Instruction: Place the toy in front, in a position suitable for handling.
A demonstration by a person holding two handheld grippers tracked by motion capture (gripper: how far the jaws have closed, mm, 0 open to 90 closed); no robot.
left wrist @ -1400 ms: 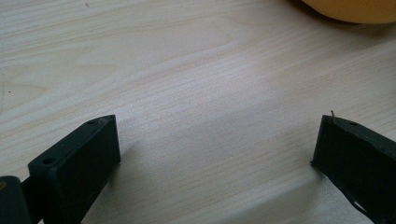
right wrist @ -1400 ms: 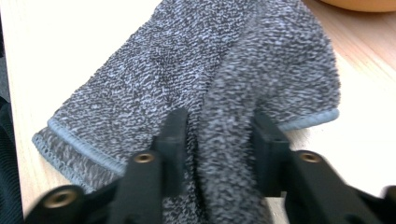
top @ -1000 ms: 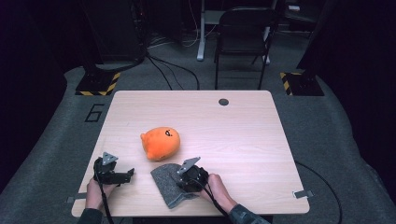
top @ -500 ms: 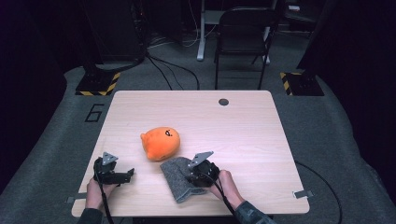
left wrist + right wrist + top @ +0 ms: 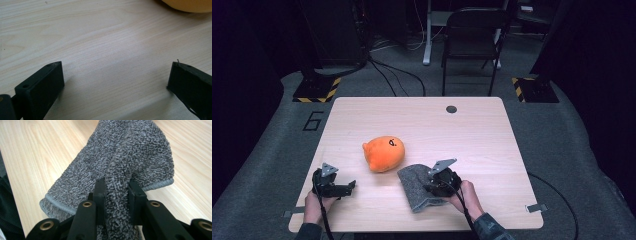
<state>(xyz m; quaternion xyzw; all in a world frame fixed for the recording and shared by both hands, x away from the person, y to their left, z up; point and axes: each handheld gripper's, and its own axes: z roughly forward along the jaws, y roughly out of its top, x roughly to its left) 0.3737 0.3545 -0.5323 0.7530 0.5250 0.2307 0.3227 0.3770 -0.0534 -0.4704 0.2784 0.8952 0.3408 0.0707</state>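
A grey terry cloth (image 5: 418,186) lies near the table's front edge, right of centre. My right gripper (image 5: 435,188) is shut on a fold of the cloth (image 5: 120,170), which bunches up between the two jaws and lifts off the wood. An orange plush toy (image 5: 384,153) sits just left of the cloth, in the middle of the table. At the front left my left gripper (image 5: 348,187) rests low over bare wood, jaws wide apart with nothing between them; the plush's orange edge (image 5: 190,5) shows at the top right of the left gripper view.
The light wooden table (image 5: 472,135) has a dark round grommet (image 5: 451,109) near its far edge. A black chair (image 5: 472,35) and cables stand on the grey floor beyond. Black-and-yellow striped floor plates (image 5: 317,90) flank the table's far corners.
My right gripper has moved rightward and a little upward, dragging the pinched cloth with it. The left gripper and the plush have stayed where they were.
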